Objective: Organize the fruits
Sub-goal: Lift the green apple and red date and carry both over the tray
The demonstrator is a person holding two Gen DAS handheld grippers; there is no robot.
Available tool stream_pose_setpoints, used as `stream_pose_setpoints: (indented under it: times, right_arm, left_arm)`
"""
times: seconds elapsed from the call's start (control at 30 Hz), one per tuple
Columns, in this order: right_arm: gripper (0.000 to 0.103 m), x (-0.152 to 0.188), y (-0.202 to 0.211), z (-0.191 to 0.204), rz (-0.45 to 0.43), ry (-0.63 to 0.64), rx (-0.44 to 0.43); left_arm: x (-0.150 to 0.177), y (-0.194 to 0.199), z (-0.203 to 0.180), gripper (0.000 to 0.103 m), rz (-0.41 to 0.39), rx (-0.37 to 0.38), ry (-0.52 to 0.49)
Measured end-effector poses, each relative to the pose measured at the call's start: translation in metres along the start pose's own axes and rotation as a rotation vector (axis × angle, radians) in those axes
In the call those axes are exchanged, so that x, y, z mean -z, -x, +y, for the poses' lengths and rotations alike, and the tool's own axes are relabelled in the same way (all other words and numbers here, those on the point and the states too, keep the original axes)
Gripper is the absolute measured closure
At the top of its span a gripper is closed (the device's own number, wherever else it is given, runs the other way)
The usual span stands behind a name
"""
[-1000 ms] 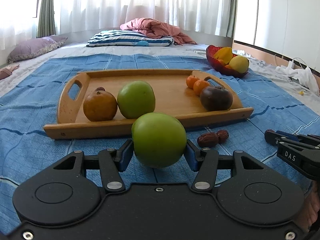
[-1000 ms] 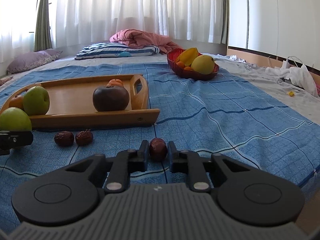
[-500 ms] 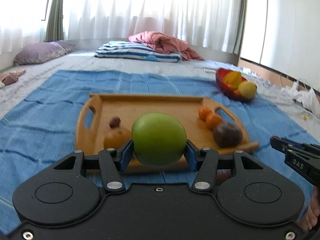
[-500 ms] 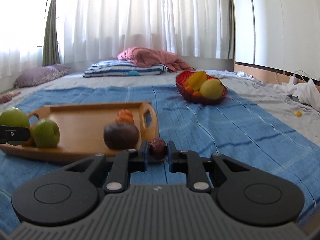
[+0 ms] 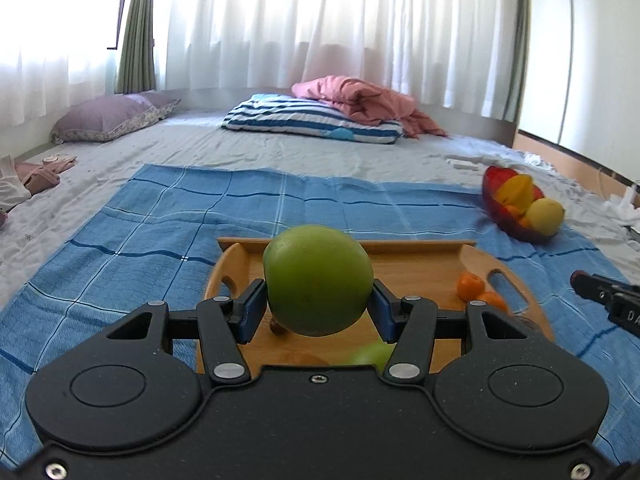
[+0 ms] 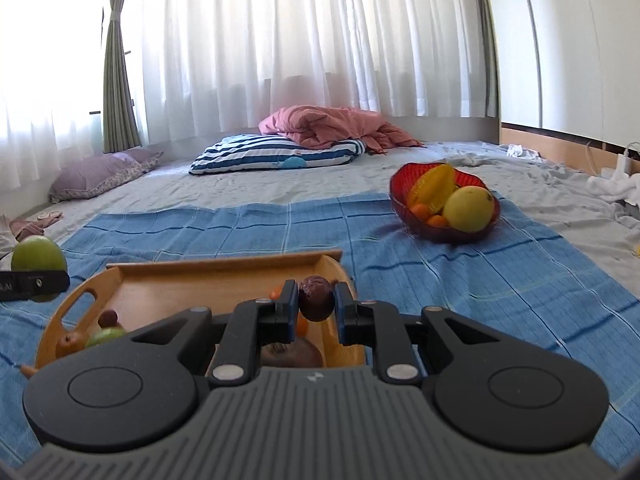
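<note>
A bedroom with white sheer curtains across the back wall and a low bed covered by one blue checked blanket. At the far end lie one striped pillow, one pink quilt bunched on it, and one purple pillow to the left. One wooden tray with cut-out handles sits on the blanket, holding a second green apple, one brown round fruit, one dark purple fruit and two small oranges. One red bowl stands well apart to the right with a yellow round fruit, a starfruit and small oranges inside. The left gripper clamps one green apple in the air over the tray. The right gripper pinches one small dark red date, also raised over the tray.
</note>
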State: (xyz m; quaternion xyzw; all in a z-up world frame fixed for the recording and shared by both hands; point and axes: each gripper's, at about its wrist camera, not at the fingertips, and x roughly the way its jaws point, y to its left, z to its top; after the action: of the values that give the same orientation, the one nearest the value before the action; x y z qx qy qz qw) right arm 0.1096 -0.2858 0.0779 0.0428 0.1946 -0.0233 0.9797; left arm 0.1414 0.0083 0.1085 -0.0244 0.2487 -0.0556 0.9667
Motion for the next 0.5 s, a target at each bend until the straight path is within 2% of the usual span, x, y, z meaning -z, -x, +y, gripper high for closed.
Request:
stream_pose_setpoints:
  times: [0.3,0.5]
  right_arm:
    - [0.081,-0.022,-0.034,0.019,0.038,0.048,-0.035]
    - [0.081,-0.036,-0.069,0.022,0.118,0.022,-0.071]
  left_arm:
    - [-0.015,-0.046,0.012,0.051,0.069,-0.036,0.019]
    - [-0.029,-0.083,0.025,0.051,0.143,-0.054,0.067]
